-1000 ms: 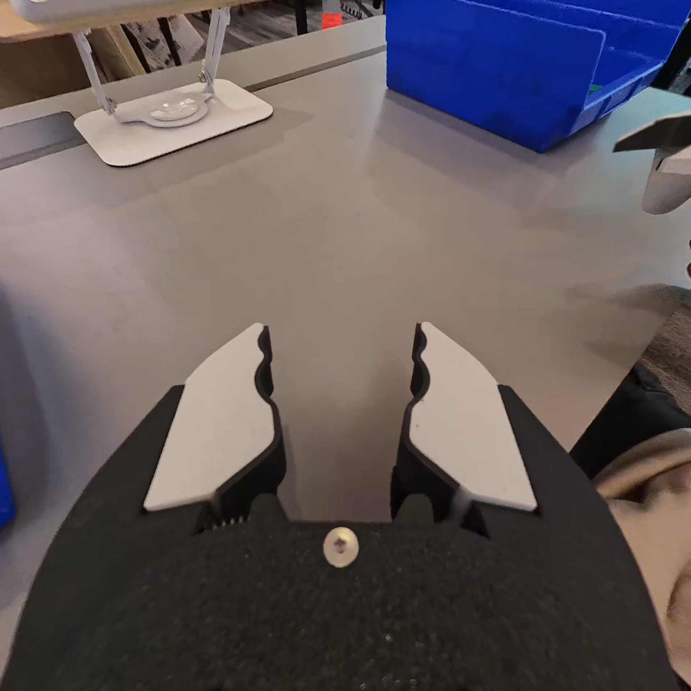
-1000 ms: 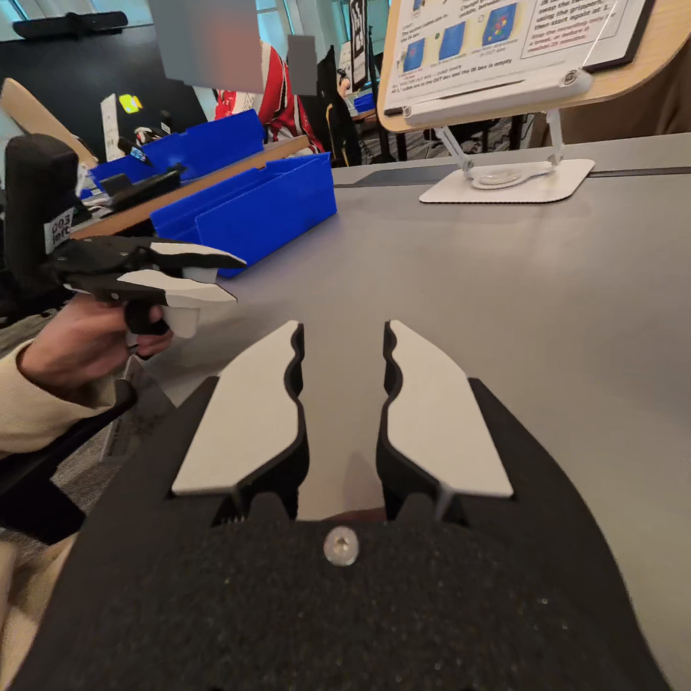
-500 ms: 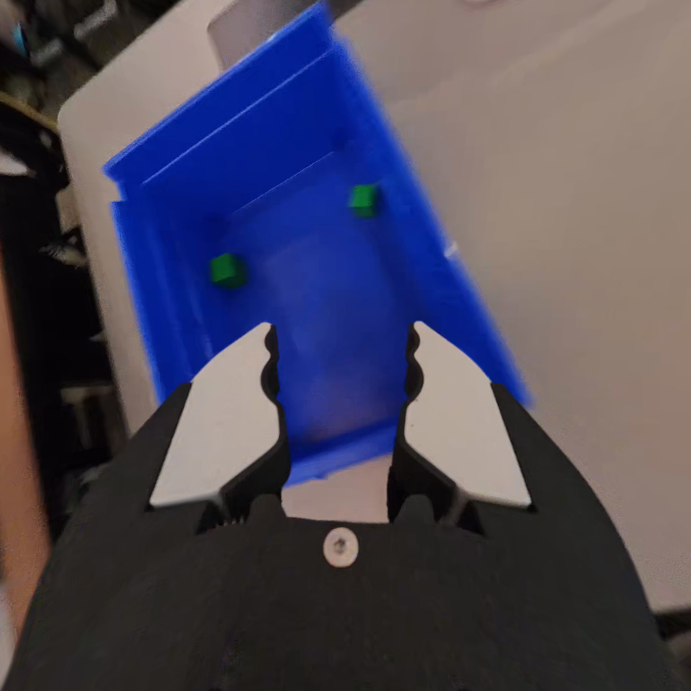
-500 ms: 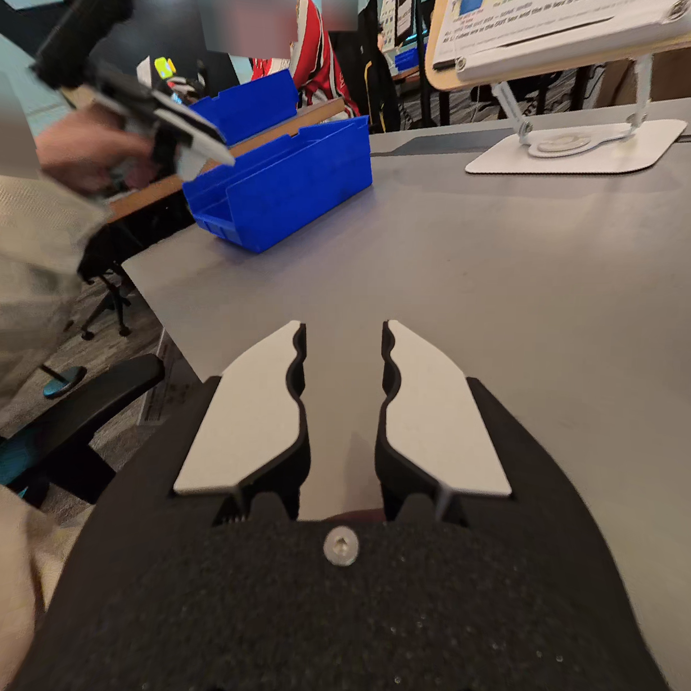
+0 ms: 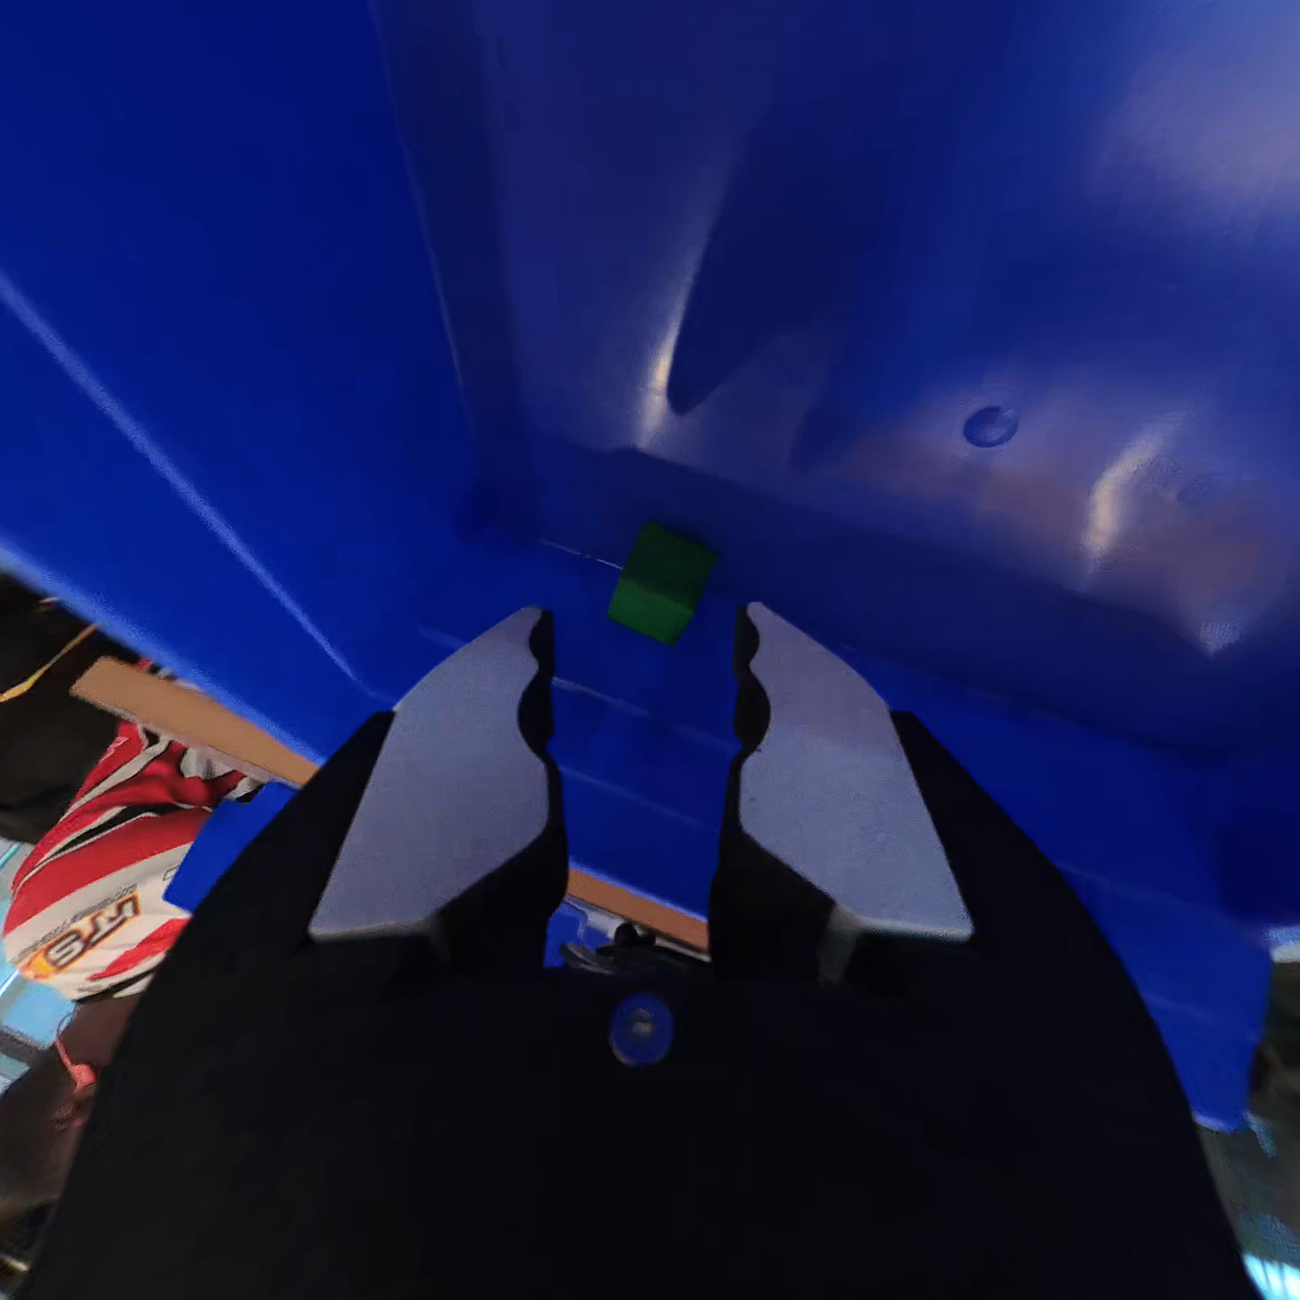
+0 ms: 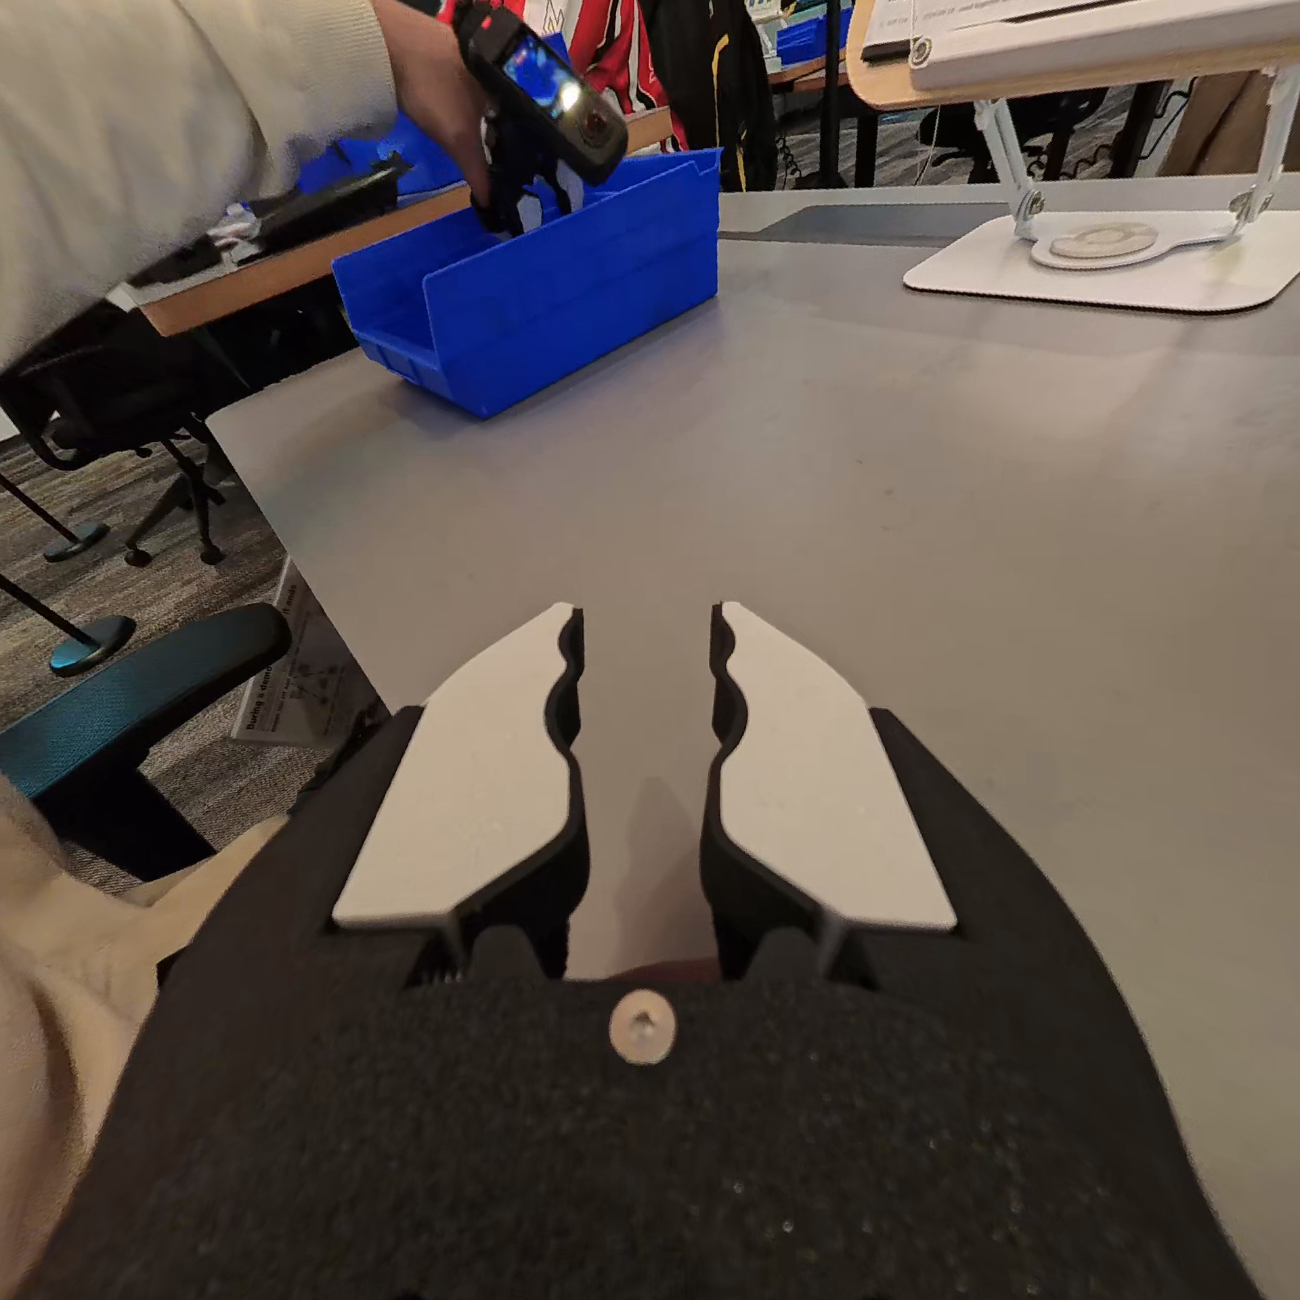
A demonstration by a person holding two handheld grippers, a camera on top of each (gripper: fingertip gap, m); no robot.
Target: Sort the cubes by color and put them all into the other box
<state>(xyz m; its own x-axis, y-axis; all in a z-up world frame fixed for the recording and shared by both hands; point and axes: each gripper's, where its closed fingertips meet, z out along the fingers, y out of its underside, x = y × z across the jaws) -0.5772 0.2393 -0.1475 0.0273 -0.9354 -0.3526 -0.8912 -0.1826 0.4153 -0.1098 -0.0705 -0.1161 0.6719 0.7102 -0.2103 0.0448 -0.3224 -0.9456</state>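
One green cube [image 5: 660, 584] lies against the inner wall of the blue box [image 5: 914, 211], just beyond your left gripper [image 5: 639, 615], whose fingers are spread wide and empty. Closing early could knock it away. Only the right wrist view shows the grey worktop [image 6: 950, 506], where your right gripper [image 6: 647, 615] hovers partly open, holding nothing.

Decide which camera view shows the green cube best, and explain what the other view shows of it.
The left wrist view: the green cube sits on the floor of the blue box, just beyond the open left hand-held gripper. The right wrist view shows only the box from outside, its wall hiding the cube.
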